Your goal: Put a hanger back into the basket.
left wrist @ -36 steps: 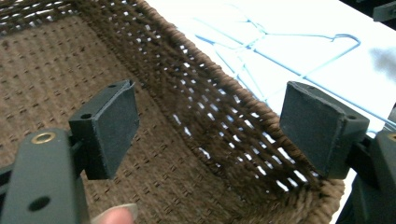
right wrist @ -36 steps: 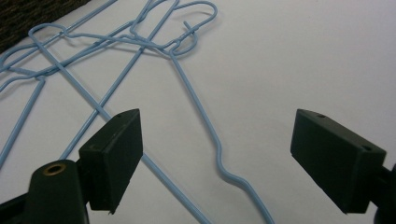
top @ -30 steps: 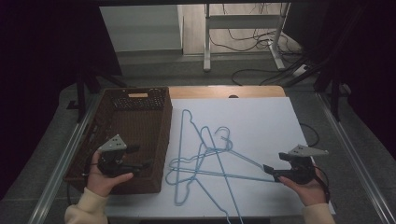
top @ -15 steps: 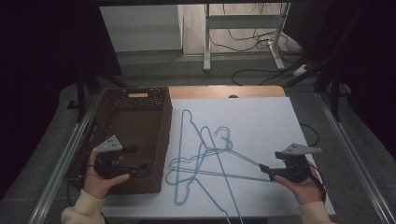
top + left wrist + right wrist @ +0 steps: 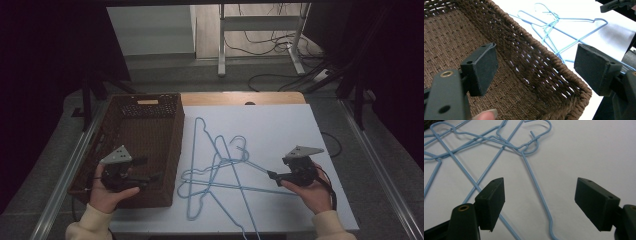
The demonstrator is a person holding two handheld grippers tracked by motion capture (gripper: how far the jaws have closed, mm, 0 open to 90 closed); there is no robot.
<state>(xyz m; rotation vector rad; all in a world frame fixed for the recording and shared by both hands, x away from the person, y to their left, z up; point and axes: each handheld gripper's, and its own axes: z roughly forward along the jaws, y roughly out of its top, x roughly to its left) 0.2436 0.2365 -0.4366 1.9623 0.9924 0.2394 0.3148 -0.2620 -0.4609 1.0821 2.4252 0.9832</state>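
Several light-blue wire hangers (image 5: 227, 161) lie tangled on the white tabletop (image 5: 280, 125), just right of a brown wicker basket (image 5: 177, 135). My left gripper (image 5: 150, 169) hovers open over the basket's near right corner, nothing between its pads. In the left gripper view (image 5: 537, 60) the basket wall (image 5: 536, 50) runs under the jaws, with the hangers (image 5: 554, 21) beyond. My right gripper (image 5: 275, 169) is at the right side of the tangle. Its jaws (image 5: 541, 190) have just been closing a little but stand wide, with one hanger wire (image 5: 536, 185) lying untouched between them.
The basket interior (image 5: 145, 135) holds nothing. A wooden strip (image 5: 240, 98) borders the table's far edge and metal rails run along both sides. Beyond, on the floor, stand a metal frame (image 5: 260, 30) and loose cables (image 5: 280, 75).
My right gripper has slid left across the table toward the hanger tangle. The left gripper has stayed over the basket corner.
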